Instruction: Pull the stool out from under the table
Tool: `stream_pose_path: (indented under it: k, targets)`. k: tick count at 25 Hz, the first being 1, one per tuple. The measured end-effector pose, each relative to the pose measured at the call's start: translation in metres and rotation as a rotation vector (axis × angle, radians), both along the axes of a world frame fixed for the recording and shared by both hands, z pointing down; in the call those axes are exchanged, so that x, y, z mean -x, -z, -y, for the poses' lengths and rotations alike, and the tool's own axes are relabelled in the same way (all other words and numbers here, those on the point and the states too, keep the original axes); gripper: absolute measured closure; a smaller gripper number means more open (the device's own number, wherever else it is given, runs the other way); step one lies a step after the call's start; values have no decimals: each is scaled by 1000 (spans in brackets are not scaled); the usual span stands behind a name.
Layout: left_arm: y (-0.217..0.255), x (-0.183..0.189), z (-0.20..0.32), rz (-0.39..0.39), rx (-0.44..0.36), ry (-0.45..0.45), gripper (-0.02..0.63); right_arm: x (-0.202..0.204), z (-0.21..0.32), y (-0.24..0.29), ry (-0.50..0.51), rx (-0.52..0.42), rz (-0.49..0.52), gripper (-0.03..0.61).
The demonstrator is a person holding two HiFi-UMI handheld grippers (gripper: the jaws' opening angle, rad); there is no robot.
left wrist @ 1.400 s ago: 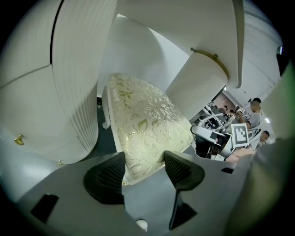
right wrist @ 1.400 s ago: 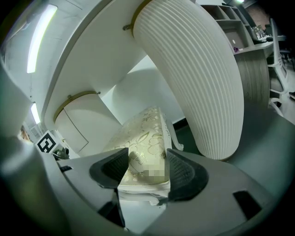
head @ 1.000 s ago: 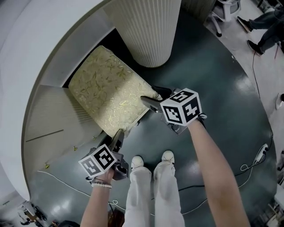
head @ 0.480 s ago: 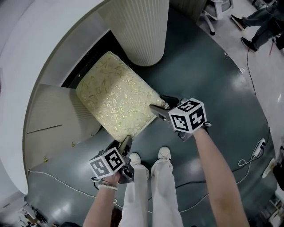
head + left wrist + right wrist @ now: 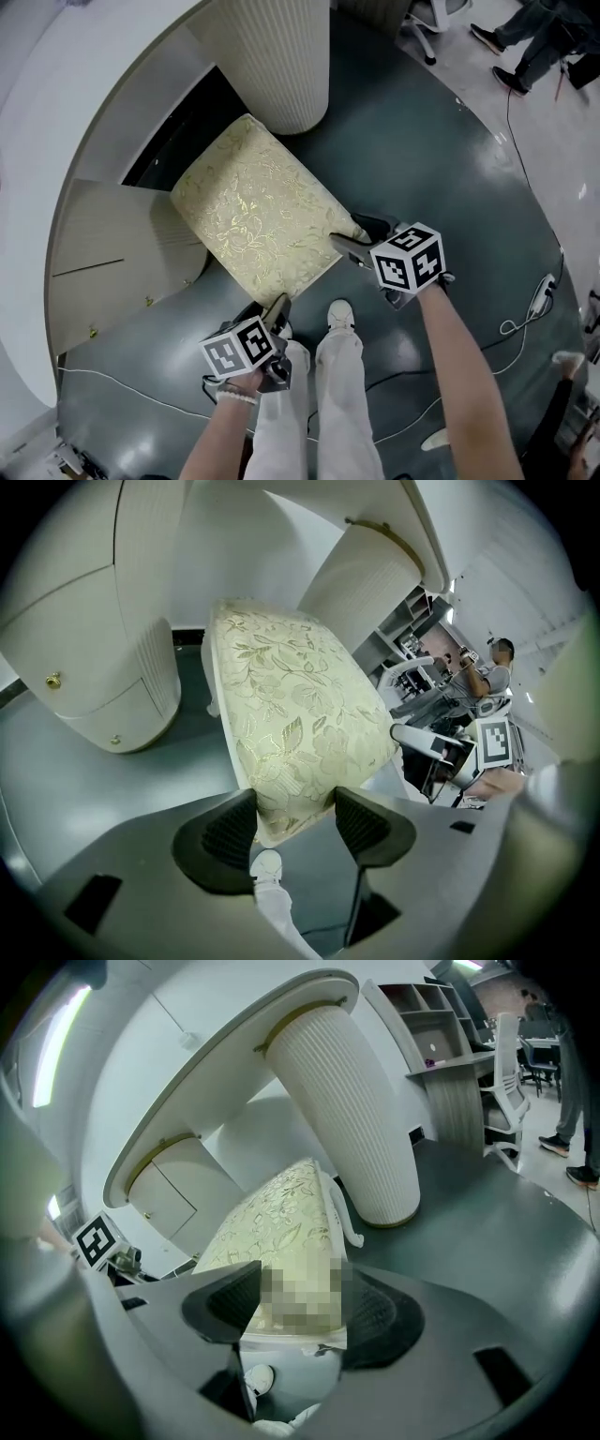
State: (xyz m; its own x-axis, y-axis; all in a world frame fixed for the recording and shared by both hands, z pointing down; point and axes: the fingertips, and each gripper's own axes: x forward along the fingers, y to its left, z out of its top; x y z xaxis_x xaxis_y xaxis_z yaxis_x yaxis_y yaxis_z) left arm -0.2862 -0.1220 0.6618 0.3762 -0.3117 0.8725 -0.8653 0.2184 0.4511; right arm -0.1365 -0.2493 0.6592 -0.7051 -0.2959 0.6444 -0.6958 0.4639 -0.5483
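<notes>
The stool [image 5: 258, 211] has a cream, gold-flowered cushion and white legs. It stands on the dark floor, its far end near the table's ribbed pedestal [image 5: 272, 56]. My left gripper [image 5: 267, 312] is shut on the stool's near left corner. In the left gripper view the cushion [image 5: 291, 724] fills the gap between the left gripper's [image 5: 295, 822] pads. My right gripper [image 5: 361, 236] is shut on the near right corner. In the right gripper view the stool's end [image 5: 281, 1232] sits between the right gripper's [image 5: 300, 1312] wide-set pads.
The white round tabletop [image 5: 84, 122] curves over the left side, with a beige cabinet [image 5: 112, 253] under it beside the stool. My own feet [image 5: 339, 314] stand just behind the stool. Cables [image 5: 112, 384] and a power strip [image 5: 544, 300] lie on the floor. People [image 5: 525, 47] stand far right.
The stool has slid out from under the table toward my feet, both grippers moving back with it and keeping their hold on its near corners.
</notes>
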Motion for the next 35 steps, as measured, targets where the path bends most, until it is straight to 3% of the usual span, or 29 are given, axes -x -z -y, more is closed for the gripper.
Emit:
stream_pose_path:
  k: [12,20,27,30,32,35]
  targets:
    - [6,-37,-39,-28,76,-101,339,-44,-47,5,-63,46,-33,304]
    - [2,-40,-57,-29,92,-140,341,-51,-69,3,-88,60,-58,304]
    - [2,-45,-55,-25,100,-139,339,-57,-68,8,-112,12,-105,304]
    - [2,-39,-56,-36,115,-133,339,-61,-67,16,-168,-24,-147,305]
    - [5,-36,-56,-37,125,-126,349,-70,-65,25,-223,-51,-176,368]
    - [17,-27,-52,-11,102,-150,436,-75,-65,43,-232,-101,-237,497]
